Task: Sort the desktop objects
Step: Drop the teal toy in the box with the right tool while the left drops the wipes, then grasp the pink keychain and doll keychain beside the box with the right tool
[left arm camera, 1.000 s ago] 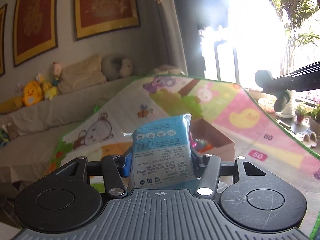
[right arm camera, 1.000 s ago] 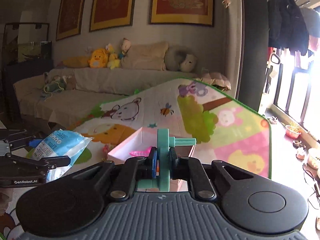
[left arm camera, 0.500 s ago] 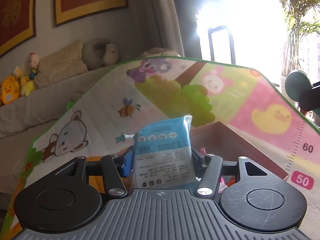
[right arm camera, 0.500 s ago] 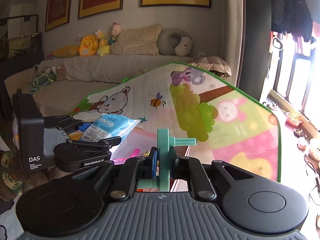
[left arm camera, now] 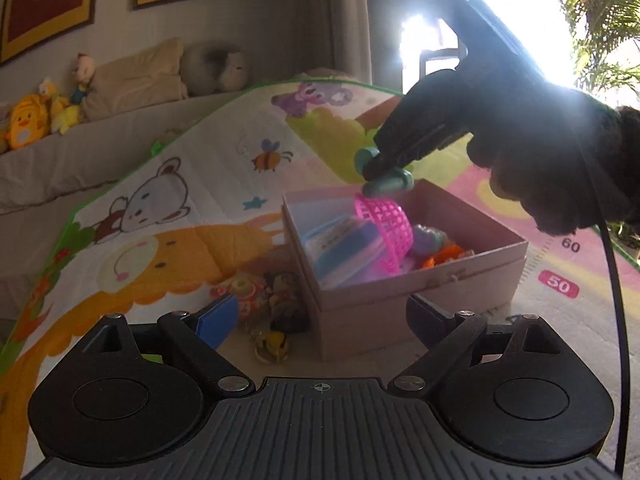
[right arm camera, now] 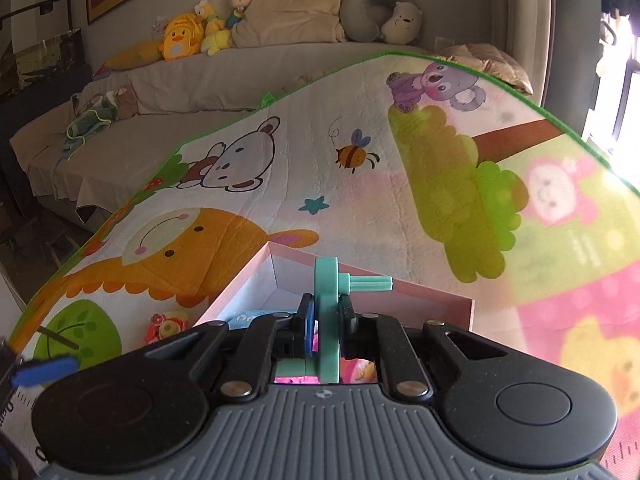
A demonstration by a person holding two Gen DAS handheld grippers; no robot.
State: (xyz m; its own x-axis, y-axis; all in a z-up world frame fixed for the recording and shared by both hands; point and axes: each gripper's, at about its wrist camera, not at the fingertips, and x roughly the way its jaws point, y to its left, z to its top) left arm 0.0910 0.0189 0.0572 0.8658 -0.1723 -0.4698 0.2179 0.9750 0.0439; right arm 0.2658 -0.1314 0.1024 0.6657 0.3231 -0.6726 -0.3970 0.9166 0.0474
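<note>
An open pink box (left arm camera: 420, 280) stands on the cartoon play mat. A blue tissue packet (left arm camera: 340, 248), blurred, lies inside it beside a pink mesh basket (left arm camera: 386, 228) and small toys. My left gripper (left arm camera: 320, 316) is low in front of the box, its jaws opening wide with nothing between them. My right gripper (left arm camera: 380, 166) hangs over the box's far side, shut on a teal toy disc with a peg (left arm camera: 390, 184). In the right wrist view the teal toy (right arm camera: 328, 280) sits clamped in the right gripper (right arm camera: 326, 320) above the box rim (right arm camera: 420, 292).
Small toys (left arm camera: 256, 292) and a yellow trinket (left arm camera: 274, 348) lie on the mat left of the box. A gloved hand (left arm camera: 560, 160) holds the right gripper. A sofa with plush toys (right arm camera: 180, 38) runs behind the mat. Bright windows are at the right.
My left gripper let go of the blue packet, which now lies in the box, and its jaws spread wide. Both grippers came down toward the box; the right one moved over it.
</note>
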